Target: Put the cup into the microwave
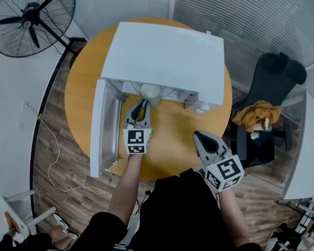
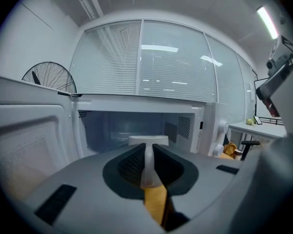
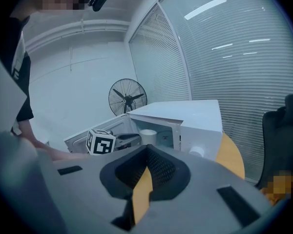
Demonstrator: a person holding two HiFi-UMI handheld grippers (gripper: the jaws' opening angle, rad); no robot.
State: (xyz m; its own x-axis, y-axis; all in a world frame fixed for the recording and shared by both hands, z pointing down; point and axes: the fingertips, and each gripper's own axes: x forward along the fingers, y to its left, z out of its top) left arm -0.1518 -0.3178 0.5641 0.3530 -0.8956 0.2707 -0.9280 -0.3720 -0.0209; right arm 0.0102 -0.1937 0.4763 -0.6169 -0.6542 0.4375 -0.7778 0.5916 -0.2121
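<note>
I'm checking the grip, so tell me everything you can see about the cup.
The cup is white, smooth, ceramic-looking and upright, its round rim level. The left gripper holds it by its thin handle, pinched between both fingers. It is at the mouth of the open microwave; whether it rests on anything cannot be told.

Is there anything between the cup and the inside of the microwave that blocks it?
Nothing visible does. The door stands open at the left, the microwave chamber behind the cup looks bare, and the left gripper holds the cup at its opening.
</note>
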